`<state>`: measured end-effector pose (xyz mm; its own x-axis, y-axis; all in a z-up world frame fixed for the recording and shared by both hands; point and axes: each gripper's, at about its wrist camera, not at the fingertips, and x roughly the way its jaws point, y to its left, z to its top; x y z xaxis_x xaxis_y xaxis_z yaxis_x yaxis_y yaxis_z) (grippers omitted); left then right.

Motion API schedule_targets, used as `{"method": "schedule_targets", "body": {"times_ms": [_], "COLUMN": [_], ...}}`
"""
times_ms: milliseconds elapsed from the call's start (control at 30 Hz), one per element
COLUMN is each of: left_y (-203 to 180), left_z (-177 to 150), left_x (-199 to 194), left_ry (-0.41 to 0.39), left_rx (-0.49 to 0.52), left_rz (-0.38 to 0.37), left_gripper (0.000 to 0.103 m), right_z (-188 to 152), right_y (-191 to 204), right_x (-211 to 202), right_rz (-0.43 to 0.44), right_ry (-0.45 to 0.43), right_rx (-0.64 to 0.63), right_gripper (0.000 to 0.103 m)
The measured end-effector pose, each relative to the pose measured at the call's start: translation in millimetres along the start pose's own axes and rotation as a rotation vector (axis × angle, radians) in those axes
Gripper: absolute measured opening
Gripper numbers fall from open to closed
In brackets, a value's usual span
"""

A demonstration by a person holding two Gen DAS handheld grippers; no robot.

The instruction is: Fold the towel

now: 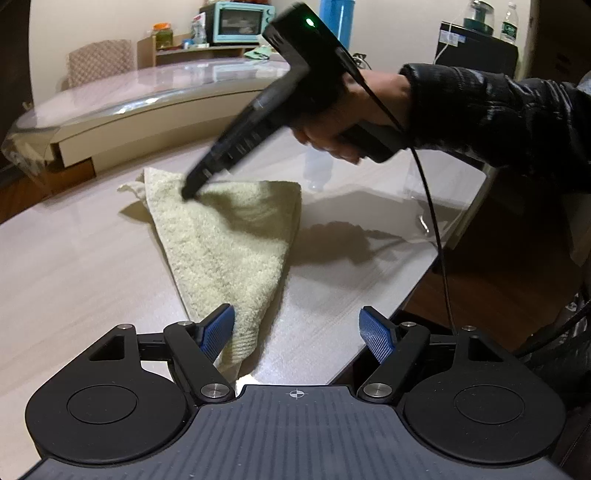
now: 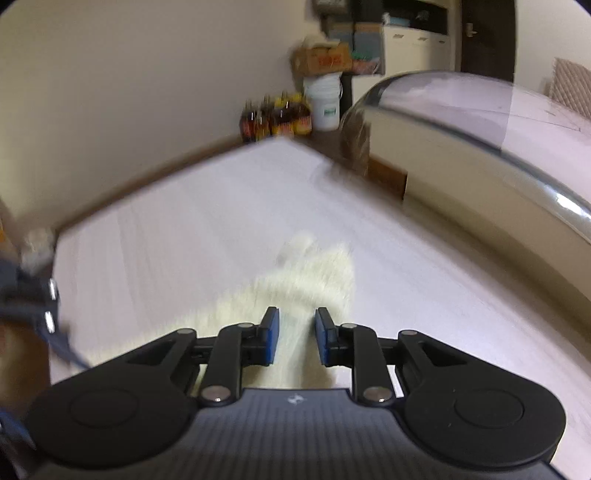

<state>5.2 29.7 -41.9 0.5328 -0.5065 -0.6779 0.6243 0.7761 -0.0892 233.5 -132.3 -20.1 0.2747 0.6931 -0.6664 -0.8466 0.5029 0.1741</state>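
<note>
Surface, left wrist view: pale wood-grain table (image 1: 92, 258); second glossy table (image 1: 166, 85) behind it; teal toaster oven (image 1: 242, 22) on a shelf by the far wall.
Towel: cream terry towel (image 1: 225, 243) lies on the pale table in a triangular fold, narrow end toward the camera, wide end away.
Left gripper (image 1: 297, 332): jaws spread wide, blue pads (image 1: 218, 332) apart; left pad sits over the towel's near tip, contact cannot be told; right pad over bare table.
Right gripper (image 1: 190, 190): motion-blurred, tip down on the towel's far left corner; jaw gap not readable here.
Hand (image 1: 354, 122): grips the right gripper's handle, black sleeve, black cable (image 1: 432, 206) hanging down.

Surface, right wrist view: same pale table (image 2: 184, 221), heavily blurred; curved glossy table (image 2: 480, 122) at right; dark bottles (image 2: 275, 118) and white bucket (image 2: 325, 101) on the floor by the wall.
Towel: blurred cream towel (image 2: 314, 273) directly under and ahead of the fingers.
Right gripper (image 2: 296, 336): jaws partly open, a clear gap between pads, towel fabric visible through the gap, nothing clamped.
</note>
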Motion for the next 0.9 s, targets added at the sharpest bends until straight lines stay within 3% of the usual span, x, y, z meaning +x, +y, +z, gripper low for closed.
{"method": "schedule_targets", "body": {"times_ms": [100, 267, 367, 467, 533, 600, 733, 800, 900], "left_y": [0, 1, 2, 5, 6, 7, 8, 7, 8], "left_z": [1, 0, -1, 0, 1, 2, 2, 0, -4], "left_x": [2, 2, 0, -10, -20, -32, -43, -46, -52], "left_ry": [0.001, -0.003, -0.013, -0.045, -0.073, -0.101, -0.113, -0.117, -0.121], "left_rx": [0.001, -0.007, -0.025, -0.067, -0.086, -0.101, -0.126, -0.150, -0.190], "left_rz": [0.001, 0.003, 0.005, 0.012, 0.033, 0.075, 0.155, 0.213, 0.261], "left_gripper": [0.081, 0.081, 0.081, 0.082, 0.089, 0.092, 0.094, 0.097, 0.103], "right_z": [12, 23, 24, 26, 24, 16, -13, -28, -48], "right_y": [-15, -13, -12, -19, -25, -25, -5, 11, 45], "right_x": [4, 38, 41, 17, -7, -32, -68, -79, -88], "right_rz": [0.009, -0.058, -0.065, -0.046, -0.036, -0.025, -0.034, -0.042, -0.065], "right_ry": [-0.028, 0.052, 0.042, -0.035, -0.087, -0.124, -0.162, -0.165, -0.173], "right_rx": [0.051, -0.056, -0.063, 0.025, 0.108, 0.189, 0.284, 0.304, 0.275], "right_gripper": [0.023, 0.018, 0.017, 0.024, 0.040, 0.045, 0.069, 0.075, 0.075]}}
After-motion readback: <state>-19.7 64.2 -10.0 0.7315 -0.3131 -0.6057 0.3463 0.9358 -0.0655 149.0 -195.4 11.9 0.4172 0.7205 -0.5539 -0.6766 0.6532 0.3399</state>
